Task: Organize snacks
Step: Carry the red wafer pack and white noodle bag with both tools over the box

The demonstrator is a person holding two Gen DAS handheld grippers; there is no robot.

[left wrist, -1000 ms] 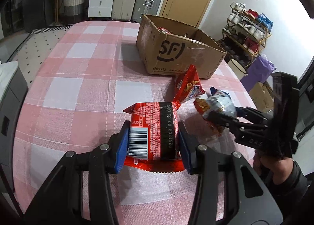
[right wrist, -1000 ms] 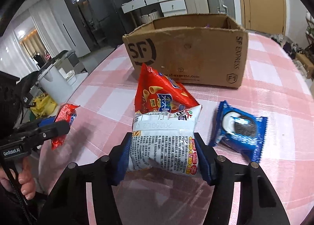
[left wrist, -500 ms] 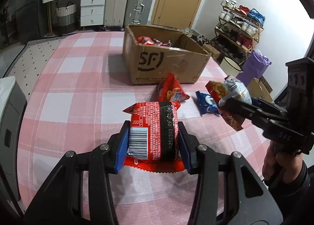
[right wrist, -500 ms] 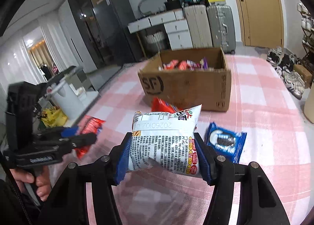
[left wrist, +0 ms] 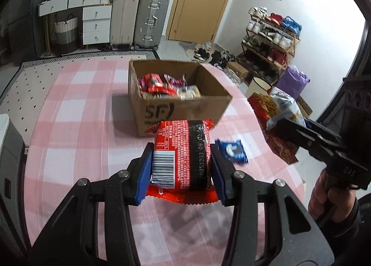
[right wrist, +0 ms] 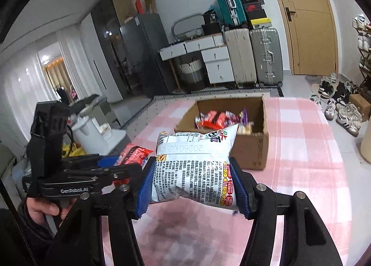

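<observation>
Left gripper (left wrist: 180, 161) clamped on a crinkly red foil packet (left wrist: 183, 150), right gripper (right wrist: 191, 187) on a puffy white printed bag (right wrist: 197, 166); both held above the pink-checked counter (left wrist: 76, 131). Open corrugated cardboard box (left wrist: 180, 108) of wrappers ahead; flat blue packet (left wrist: 231, 151) beside it.

Box blurred, bags half hidden

The box (left wrist: 180, 106) and the snacks (left wrist: 167, 86) inside smear into blur. The blue packet (left wrist: 233, 151) is blurred, part hidden behind the left gripper (left wrist: 182, 164). The red bag (left wrist: 183, 152) covers the box's front; small print unreadable.
</observation>
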